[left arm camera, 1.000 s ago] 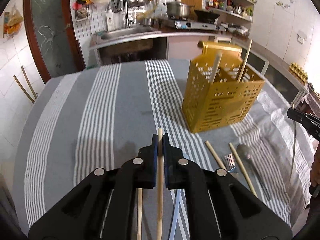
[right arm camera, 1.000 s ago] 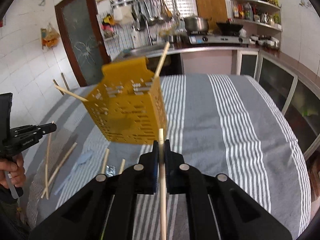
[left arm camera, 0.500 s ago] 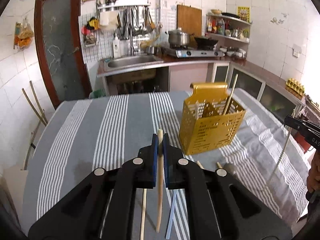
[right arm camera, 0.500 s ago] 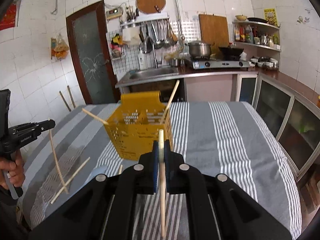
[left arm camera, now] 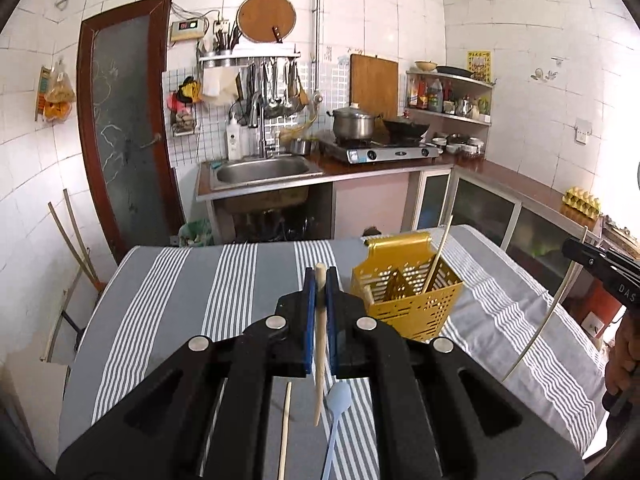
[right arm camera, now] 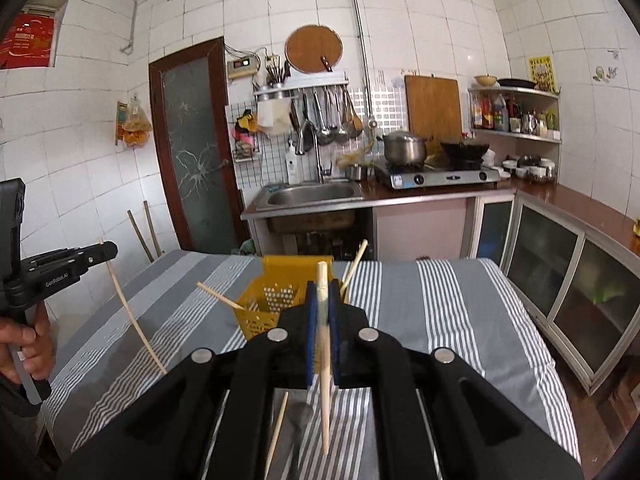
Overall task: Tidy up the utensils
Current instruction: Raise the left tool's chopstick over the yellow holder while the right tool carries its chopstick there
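Step in hand: carrying chopsticks to the holder, both hands loaded at once. Left gripper has its jaws clamped on a wooden chopstick, which hangs roughly upright, tip poking above the blue pads, lower end dangling free over the striped tablecloth. Right gripper likewise has its jaws pinched on a second chopstick, hanging near vertical. Neither stick touches the table.

Yellow utensil basket stands on the cloth ahead of both grippers, just right of the left one, and partly hidden behind the right jaws in the right wrist view. It already holds some chopsticks, one leaning out over the rim. Still loose on the cloth below the grippers: a pale blue spoon, another chopstick, a dark spoon, hard to make out.

Neither gripper seems to be over the basket yet; both sit short of it.

Next move, judged: bring each gripper over the open top, line the stick's lower end with a free compartment, lower until it is inside, then open. Sticks hang long below the pads, so the lower ends need to clear the rim first. Two hands near one small opening; going one at a time looks safer. Leaning chopsticks could get knocked.
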Demonstrator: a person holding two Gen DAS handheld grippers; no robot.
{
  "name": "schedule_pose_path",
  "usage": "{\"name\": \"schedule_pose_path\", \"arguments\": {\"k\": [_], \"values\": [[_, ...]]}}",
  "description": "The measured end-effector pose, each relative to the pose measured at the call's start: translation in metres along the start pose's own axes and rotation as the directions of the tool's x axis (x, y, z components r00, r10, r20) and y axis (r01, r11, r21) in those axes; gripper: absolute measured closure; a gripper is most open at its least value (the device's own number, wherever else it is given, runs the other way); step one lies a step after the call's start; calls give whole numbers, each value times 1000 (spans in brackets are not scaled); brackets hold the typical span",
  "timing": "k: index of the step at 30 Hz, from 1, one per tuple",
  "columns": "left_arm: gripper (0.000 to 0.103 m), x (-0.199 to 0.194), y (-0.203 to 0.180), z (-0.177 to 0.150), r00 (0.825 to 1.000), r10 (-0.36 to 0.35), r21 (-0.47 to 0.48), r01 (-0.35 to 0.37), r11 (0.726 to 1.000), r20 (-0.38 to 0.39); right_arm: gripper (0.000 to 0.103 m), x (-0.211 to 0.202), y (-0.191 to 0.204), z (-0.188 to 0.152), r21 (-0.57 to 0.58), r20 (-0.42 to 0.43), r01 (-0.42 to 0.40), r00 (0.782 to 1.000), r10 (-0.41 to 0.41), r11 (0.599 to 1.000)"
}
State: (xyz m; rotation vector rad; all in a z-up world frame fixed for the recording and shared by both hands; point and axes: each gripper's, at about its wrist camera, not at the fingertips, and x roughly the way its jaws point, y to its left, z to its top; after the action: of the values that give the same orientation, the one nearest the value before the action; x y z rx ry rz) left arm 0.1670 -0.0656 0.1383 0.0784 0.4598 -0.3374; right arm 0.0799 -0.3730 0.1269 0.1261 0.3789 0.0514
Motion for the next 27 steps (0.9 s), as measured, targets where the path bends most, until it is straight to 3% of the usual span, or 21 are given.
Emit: {"name": "schedule_pose_path", "arguments": {"k": [27], "values": [[99,-26,-32,58,993,-54,29,52,998,102,97,-20,15,45,-55,77,-4,997,8,998]]}}
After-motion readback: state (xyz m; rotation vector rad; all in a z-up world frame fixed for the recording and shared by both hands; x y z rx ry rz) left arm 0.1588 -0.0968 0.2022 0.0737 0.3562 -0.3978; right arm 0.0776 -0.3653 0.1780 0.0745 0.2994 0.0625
